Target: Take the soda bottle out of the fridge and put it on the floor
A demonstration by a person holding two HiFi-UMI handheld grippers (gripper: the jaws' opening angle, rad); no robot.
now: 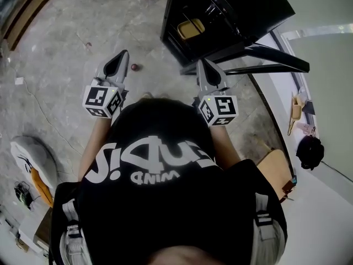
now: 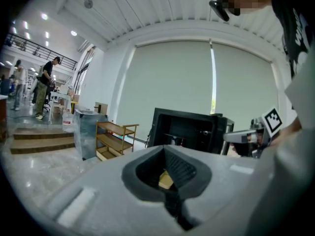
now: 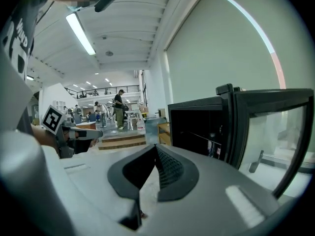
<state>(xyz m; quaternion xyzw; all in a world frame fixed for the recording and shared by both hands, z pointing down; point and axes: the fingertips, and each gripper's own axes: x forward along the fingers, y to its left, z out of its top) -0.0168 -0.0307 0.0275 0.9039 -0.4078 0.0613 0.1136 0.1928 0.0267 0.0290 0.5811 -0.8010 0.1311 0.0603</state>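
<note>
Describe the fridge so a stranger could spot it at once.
On the grey floor, by the pale wall, stands the fridge. It is a low black box with its door swung open, unlike the light wooden shelf rack beside it.

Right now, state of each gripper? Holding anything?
Left gripper: closed, holding nothing.
Right gripper: closed, holding nothing.

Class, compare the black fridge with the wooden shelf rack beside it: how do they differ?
The fridge is black; the shelf rack is pale wood. The fridge is boxed in, its door swung open; the shelf rack is an open frame. Both stand on the floor.
</note>
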